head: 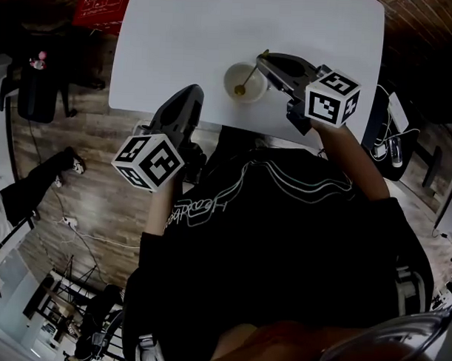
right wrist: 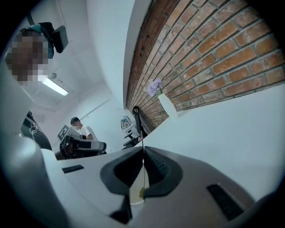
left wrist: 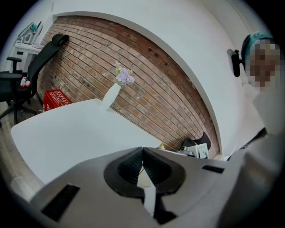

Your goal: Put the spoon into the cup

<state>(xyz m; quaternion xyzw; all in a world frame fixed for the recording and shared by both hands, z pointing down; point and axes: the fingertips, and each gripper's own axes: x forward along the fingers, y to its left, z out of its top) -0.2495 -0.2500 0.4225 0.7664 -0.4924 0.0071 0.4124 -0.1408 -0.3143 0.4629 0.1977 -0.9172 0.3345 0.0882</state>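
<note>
A pale cup [head: 234, 76] stands near the front edge of the white table [head: 179, 34]. A thin gold spoon [head: 249, 81] leans in it, bowl down inside and handle up to the right. My right gripper [head: 263, 60] is shut on the top of that handle, just right of the cup. In the right gripper view the handle [right wrist: 143, 173] runs down between the closed jaws [right wrist: 143, 153] toward the cup [right wrist: 135, 192] below. My left gripper [head: 190, 93] hovers at the table's front edge, left of the cup, jaws [left wrist: 142, 153] shut on nothing.
A white vase of purple flowers [left wrist: 111, 94] stands at the table's far side against the brick wall. A red box [head: 101, 7] and a black office chair [head: 37, 88] are left of the table. Cables and a power strip [head: 382, 148] lie on the wooden floor at right.
</note>
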